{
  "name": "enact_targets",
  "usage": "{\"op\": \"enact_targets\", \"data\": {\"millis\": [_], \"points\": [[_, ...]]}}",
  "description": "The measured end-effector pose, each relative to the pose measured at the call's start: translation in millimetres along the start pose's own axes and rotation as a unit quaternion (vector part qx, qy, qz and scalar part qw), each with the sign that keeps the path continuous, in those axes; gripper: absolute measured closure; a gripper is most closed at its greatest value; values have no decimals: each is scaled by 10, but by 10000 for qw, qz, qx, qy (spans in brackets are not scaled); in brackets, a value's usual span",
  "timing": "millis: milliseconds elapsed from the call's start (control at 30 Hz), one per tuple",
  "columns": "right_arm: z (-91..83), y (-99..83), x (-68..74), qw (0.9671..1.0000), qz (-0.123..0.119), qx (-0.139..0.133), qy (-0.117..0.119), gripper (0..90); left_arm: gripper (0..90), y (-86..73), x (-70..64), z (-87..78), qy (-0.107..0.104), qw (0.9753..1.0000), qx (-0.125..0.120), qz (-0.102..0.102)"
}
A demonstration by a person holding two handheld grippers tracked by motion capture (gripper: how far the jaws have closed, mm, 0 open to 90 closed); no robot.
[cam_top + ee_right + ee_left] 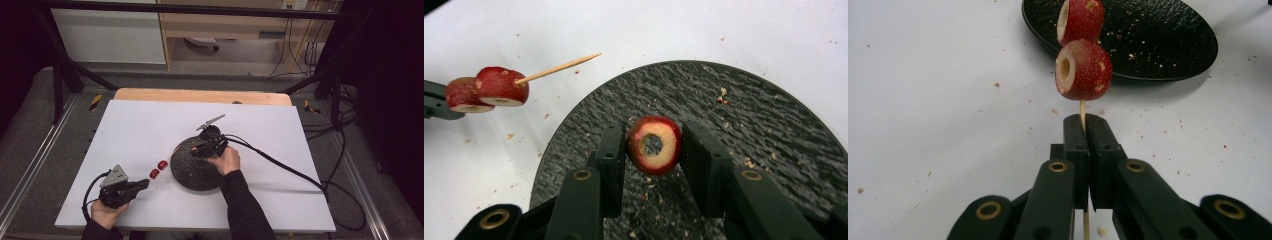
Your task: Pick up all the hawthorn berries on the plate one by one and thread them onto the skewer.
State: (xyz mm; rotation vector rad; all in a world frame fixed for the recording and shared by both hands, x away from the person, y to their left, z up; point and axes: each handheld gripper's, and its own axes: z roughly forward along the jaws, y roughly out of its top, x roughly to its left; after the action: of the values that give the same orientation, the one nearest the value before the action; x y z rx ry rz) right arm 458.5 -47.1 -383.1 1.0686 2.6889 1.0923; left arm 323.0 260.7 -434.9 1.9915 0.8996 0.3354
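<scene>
Fruit is going onto a wooden skewer (1082,111): the left gripper (1088,131) is pinching the stick tight between its jaws, two cored red hawthorn pieces (1083,69) threaded at its twelve o'clock. Over the black plate (744,100), the right gripper (654,150) is bracketing a third cored piece (654,145); I cannot tell whether the jaws are squeezing it.

The fruit slices (1083,70) on the pale wooden skewer (559,66) are red-skinned with cream flesh, as is the cored slice (654,145). The plate (744,100) is black with a rippled texture and light crumbs. The table sheet (135,135) is white.
</scene>
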Motion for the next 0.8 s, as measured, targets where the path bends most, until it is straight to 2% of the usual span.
{"op": "enact_targets", "data": {"millis": [233, 400, 600, 800], "points": [[-142, -137, -9, 9993, 160, -333, 80, 636, 878, 19, -38, 10, -36, 10000, -25, 52], [-222, -255, -32, 9973, 280, -648, 176, 637, 878, 34, -67, 21, -64, 9999, -60, 63], [-293, -424, -56, 9918, 549, -1129, 245, 637, 879, 52, -122, 50, -75, 9998, -136, 87], [-364, -608, -100, 9806, 886, -1706, 372, 638, 879, 71, -180, 86, -103, 9997, -183, 105]]}}
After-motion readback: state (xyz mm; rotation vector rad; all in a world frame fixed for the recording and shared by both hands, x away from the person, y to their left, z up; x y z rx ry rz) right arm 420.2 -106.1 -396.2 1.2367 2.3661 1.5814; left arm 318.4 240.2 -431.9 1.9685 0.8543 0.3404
